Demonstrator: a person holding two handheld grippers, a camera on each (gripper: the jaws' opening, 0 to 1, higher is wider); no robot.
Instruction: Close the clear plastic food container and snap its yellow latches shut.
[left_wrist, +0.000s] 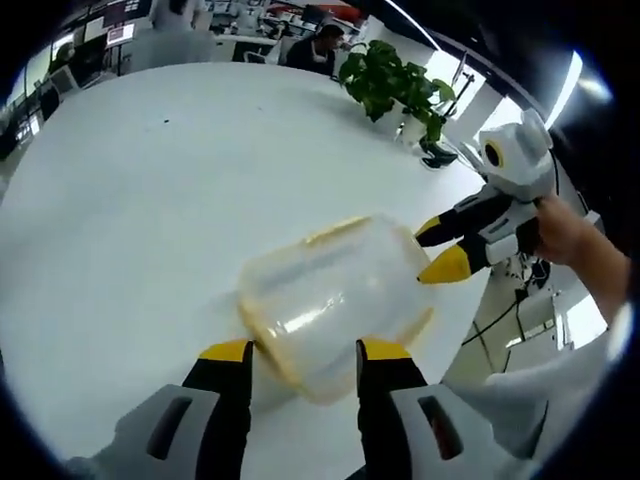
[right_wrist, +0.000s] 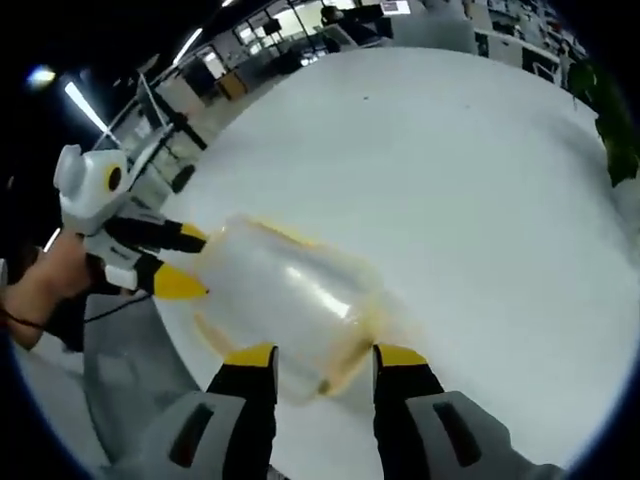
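Left hand-held gripper jaws wide beside clear container, right hand-held gripper jaws wide at its opposite end, container on white counter.

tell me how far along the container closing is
The lid seems to sit on the clear container, though blur hides the seal. Both the left gripper and right gripper are open at opposite ends. The yellow latches don't look snapped yet.

Left tongs straddling clear container, right tongs touching
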